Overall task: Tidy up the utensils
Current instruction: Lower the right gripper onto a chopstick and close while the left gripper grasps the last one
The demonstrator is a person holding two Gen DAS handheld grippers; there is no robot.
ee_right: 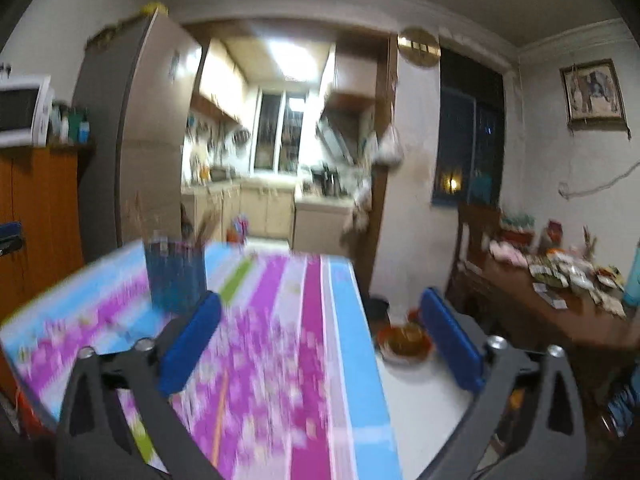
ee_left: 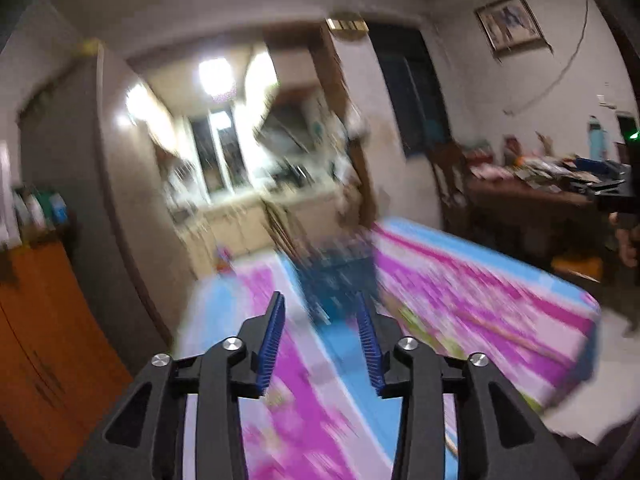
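A table under a pink, blue and white striped cloth (ee_left: 460, 280) (ee_right: 280, 320) fills both blurred views. On it stands a blue mesh utensil holder (ee_right: 176, 276) (ee_left: 340, 276) with thin sticks (ee_right: 208, 224) poking up out of it. A thin wooden stick, perhaps a chopstick (ee_right: 221, 408), lies on the cloth. My left gripper (ee_left: 320, 300) hovers over the cloth just short of the holder, open with nothing between its blue pads. My right gripper (ee_right: 320, 296) is spread wide and empty above the table, with the holder beyond its left finger (ee_right: 192, 340).
A red bowl (ee_right: 404, 344) sits low beside the table's right edge. A dark wooden side table (ee_right: 560, 300) with clutter stands at the right wall. An orange cabinet (ee_left: 40, 340) and a tall grey fridge (ee_right: 148, 140) stand left. A kitchen doorway lies straight ahead.
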